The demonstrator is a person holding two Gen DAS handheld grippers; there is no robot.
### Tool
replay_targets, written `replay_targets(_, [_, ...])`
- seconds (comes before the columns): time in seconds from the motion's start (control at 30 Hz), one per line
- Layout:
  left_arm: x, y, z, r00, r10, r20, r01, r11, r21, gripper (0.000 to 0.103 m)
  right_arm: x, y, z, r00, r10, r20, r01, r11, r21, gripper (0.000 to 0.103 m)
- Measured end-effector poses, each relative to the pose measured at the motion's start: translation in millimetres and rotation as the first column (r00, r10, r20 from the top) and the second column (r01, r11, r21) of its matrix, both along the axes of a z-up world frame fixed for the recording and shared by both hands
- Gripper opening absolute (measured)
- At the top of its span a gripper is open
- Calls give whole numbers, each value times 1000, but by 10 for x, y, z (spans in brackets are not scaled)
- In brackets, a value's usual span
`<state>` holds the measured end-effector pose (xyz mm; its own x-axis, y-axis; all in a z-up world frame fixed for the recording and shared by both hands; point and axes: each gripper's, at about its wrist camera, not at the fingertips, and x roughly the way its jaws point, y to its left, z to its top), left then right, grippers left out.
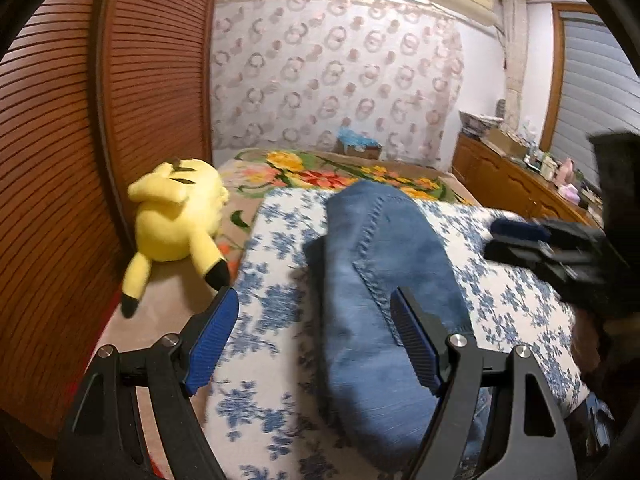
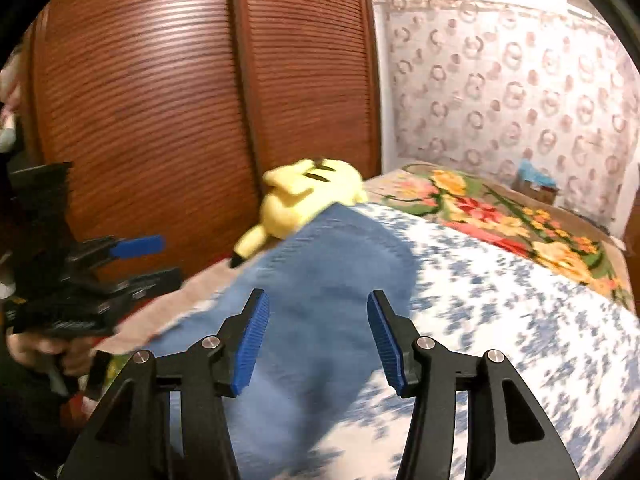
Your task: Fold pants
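A: Left wrist view first. Where are the pants?

B: The pants (image 1: 372, 300) lie on the blue-flowered sheet (image 1: 264, 240) that covers the bed, already doubled into a long, narrow bundle. Their long axis runs from the near edge of the bed away toward the far end, roughly along the line the left gripper (image 1: 316, 312) points.

A: And its jaws?

B: Released, standing wide, nothing between the pads. The right-hand pad hangs over the denim, the left-hand one over the sheet near the bed's left edge, so the bundle sits ahead of the jaws and a little to their right. The plush (image 1: 176, 216) lies by the left edge, beside the wardrobe (image 1: 60, 160). The right gripper (image 1: 516, 236) shows at the right edge of the frame, blurred, off to the pants' right side.

A: Now the right wrist view.

B: The same pants (image 2: 320, 300) fill the space straight ahead of the right gripper (image 2: 318, 320), running away toward the plush (image 2: 304, 200). Its jaws are parted, less wide than the other pair, and no cloth sits between the pads. The left gripper (image 2: 144, 260) is at the left, a hand (image 2: 52, 352) under it.

A: Which is nearer?

B: I judge both are close above the near end. A next fold would, I think, bring that near end across the long axis toward the far end.
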<state>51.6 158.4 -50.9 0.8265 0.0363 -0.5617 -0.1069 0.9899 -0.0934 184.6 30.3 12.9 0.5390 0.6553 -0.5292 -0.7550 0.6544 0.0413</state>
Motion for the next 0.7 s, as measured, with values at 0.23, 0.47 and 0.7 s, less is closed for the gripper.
replay_targets(0.23, [153, -36, -364, 993, -11, -115, 12, 1000, 9, 79, 499, 253, -114, 997, -57, -45, 53, 996, -76, 53])
replay_targets(0.47, [114, 56, -625, 986, 31, -161, -30, 1000, 9, 79, 926, 678, -180, 996, -12, -94, 1, 994, -107, 62])
replay_targets(0.7, [171, 57, -741, 980, 46, -194, -43, 999, 19, 79, 1346, 844, -536, 990, -2, -144, -16, 992, -125, 73])
